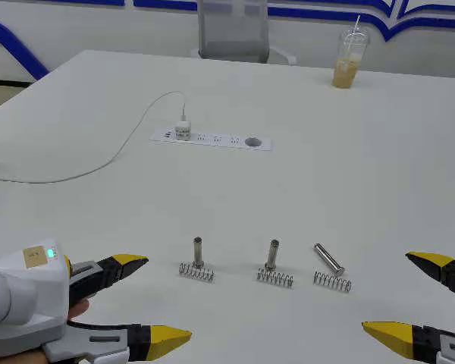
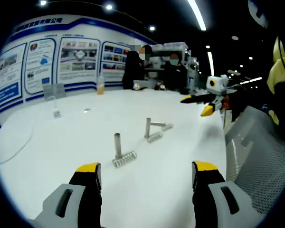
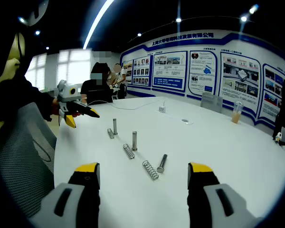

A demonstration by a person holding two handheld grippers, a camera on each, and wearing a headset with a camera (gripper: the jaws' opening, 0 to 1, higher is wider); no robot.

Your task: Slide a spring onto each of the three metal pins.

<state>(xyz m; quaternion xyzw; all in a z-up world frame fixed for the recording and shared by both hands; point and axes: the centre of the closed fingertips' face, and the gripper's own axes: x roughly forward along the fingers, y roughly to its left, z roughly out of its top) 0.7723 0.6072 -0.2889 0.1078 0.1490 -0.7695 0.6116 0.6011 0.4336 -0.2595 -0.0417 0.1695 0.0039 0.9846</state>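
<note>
Between spread left tongs and right tongs, pins, springs alongside

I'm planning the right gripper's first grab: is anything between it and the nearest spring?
Nothing visible does. Bare table separates the open right gripper from the nearest spring; that spring's pin lies flat just behind it.

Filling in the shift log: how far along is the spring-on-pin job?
Nothing done: left spring, middle spring and right spring lie loose on the table. Upright: left pin and middle pin; right pin lies flat. Nothing in hand: left gripper and right gripper are open, empty. All three remain.
</note>
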